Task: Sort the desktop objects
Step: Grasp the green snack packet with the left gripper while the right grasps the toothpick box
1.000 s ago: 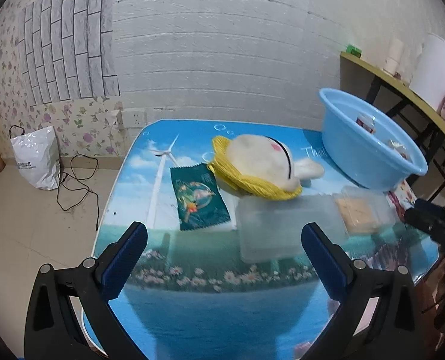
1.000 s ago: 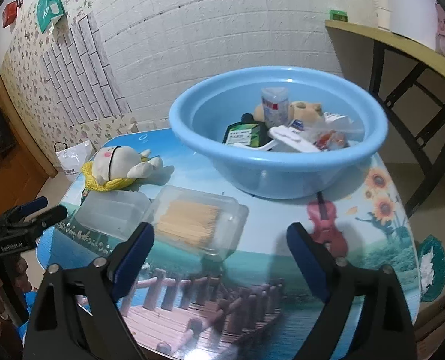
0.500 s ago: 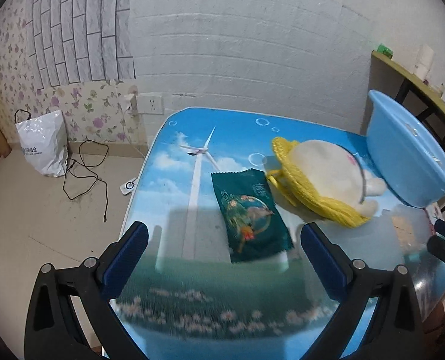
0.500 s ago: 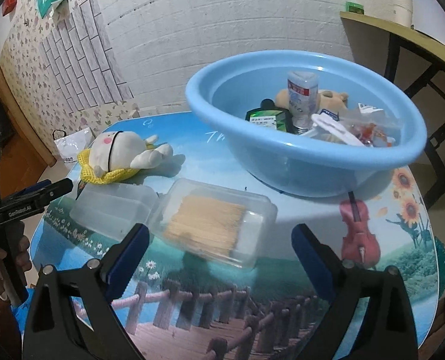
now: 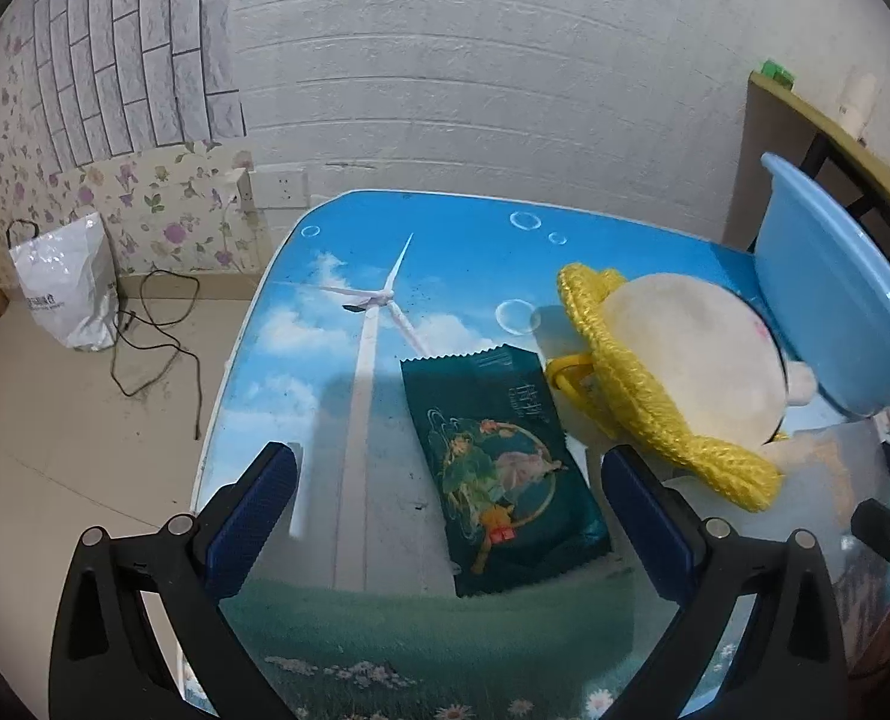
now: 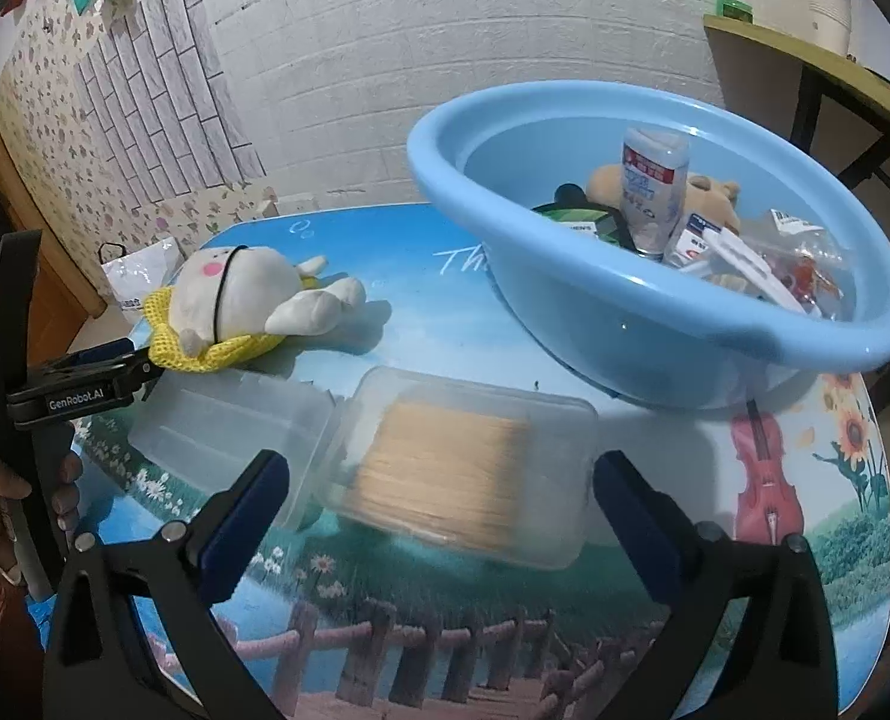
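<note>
White brick wall and flowered wallpaper back a desk (image 6: 715,462) printed with sky, windmill and bridge, and over it we hold both tools down at a slant. Our right tool (image 6: 439,492) has its jaws opening wide, nothing pressed between them; low in the centre of the right view, framed by them, lies a clear box (image 6: 463,468) of tan sticks. We judge it light, stiff and slick, its thin lid likely to flex, so we would take it across the short sides. Beside it on the left lies an empty clear box (image 6: 229,426). Our left tool (image 5: 445,504) is released too, with a dark green packet (image 5: 499,468) between its jaws at lower centre: flat, crinkly, best pinched by an edge. At the right sits a soft white toy (image 5: 691,354) on yellow knit, then the blue basin (image 6: 655,324), already holding sorted things.
</note>
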Tool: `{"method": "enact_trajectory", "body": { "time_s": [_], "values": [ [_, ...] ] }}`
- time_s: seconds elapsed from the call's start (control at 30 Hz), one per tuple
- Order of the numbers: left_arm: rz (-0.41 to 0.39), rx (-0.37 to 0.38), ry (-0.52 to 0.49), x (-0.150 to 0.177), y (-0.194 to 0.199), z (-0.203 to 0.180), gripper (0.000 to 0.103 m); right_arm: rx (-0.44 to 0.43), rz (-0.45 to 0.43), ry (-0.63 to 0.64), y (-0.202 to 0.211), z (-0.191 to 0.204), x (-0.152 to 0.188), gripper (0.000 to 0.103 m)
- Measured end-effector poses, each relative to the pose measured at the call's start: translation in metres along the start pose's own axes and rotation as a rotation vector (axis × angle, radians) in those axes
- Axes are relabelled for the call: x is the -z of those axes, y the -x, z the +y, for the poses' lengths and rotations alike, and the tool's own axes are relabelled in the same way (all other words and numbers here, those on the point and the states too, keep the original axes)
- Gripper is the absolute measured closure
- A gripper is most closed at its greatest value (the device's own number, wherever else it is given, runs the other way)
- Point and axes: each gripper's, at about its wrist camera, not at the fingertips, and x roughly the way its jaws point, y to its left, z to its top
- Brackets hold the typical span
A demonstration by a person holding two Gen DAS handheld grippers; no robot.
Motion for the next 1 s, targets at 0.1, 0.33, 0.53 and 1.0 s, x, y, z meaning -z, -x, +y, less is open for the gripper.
{"method": "enact_trajectory", "body": {
  "time_s": [0.1,0.33,0.53,1.0],
  "values": [
    [0.005,-0.015,-0.01,-0.001,0.001,-0.002,0.001,0.018,-0.002,0.011,-0.006,0.004,-0.001,0.0],
    [-0.033,-0.063,-0.045,0.003,0.009,-0.003,0.053,0.045,0.016,0.023,-0.018,0.0,0.002,0.001],
    [-0.034,-0.049,-0.052,0.005,0.012,-0.004,0.056,0.022,0.001,0.02,-0.012,-0.009,0.006,0.006],
    [-0.025,-0.055,-0.053,0.036,0.039,-0.015,0.056,0.072,-0.009,-0.006,0.013,-0.039,0.018,0.007]
  ]
}}
